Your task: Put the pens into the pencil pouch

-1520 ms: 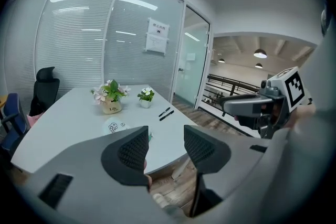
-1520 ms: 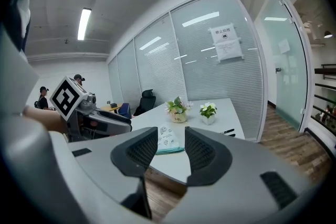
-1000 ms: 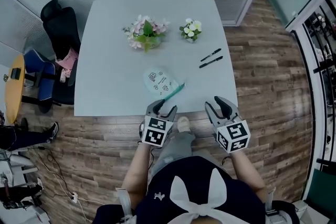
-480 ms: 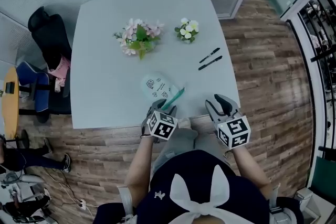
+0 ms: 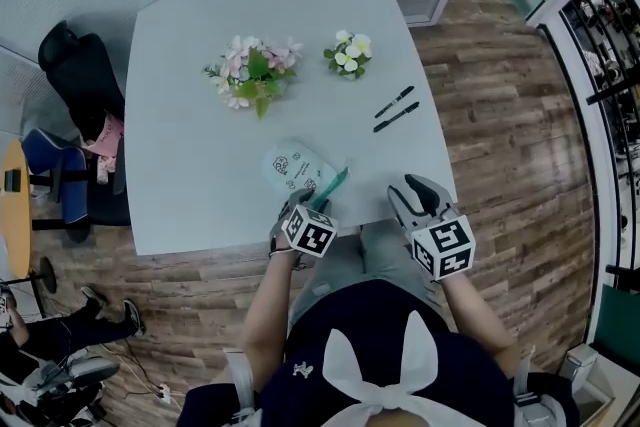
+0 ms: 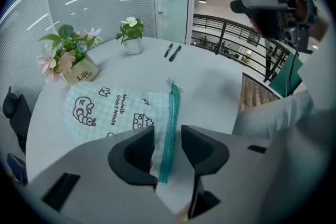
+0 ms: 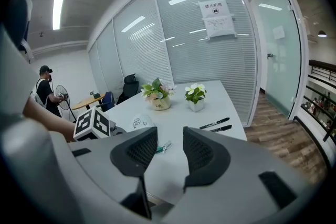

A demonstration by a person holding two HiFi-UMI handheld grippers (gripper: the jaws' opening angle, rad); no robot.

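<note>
Left gripper [image 6: 168,136] (jaws closing) straddles pouch [image 6: 105,107] zipper edge.

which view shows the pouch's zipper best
The left gripper view: the teal zipper lies close and large along the right edge of the pencil pouch. The head view shows it only as a thin teal strip; the right gripper view catches a tiny, distant bit.

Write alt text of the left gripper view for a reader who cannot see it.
The left gripper is closing its jaws around the teal zipper of a checked pencil pouch on a table. Two flower pots and two black pens sit beyond.
</note>
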